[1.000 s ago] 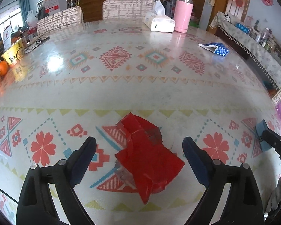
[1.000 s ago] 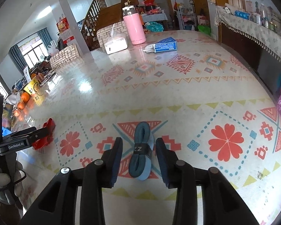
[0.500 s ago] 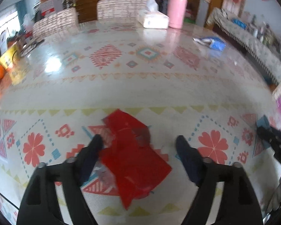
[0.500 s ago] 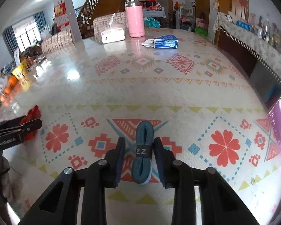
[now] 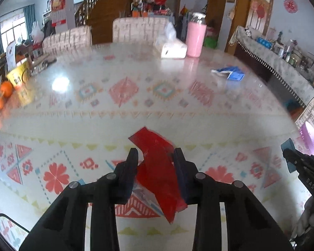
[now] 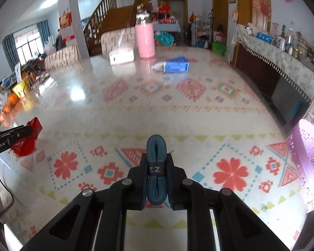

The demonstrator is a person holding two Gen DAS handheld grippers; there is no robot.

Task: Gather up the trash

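Observation:
My left gripper (image 5: 156,160) is shut on a crumpled red plastic wrapper (image 5: 157,167) and holds it above the patterned table (image 5: 136,104). The wrapper also shows at the left edge of the right wrist view (image 6: 28,140). My right gripper (image 6: 156,167) is shut on a folded blue strap with a black band (image 6: 156,167), lifted off the table. The blue strap's tip shows at the right of the left wrist view (image 5: 288,154).
A blue and white packet (image 6: 173,66) lies far on the table. A pink bottle (image 6: 145,39) and a tissue pack (image 6: 121,55) stand at the back. Oranges (image 5: 5,89) sit at the left edge. A purple perforated basket (image 6: 309,165) is at the right.
My left gripper closed on the red wrapper and lifted it off the table. My right gripper closed tight on the blue strap and raised it.

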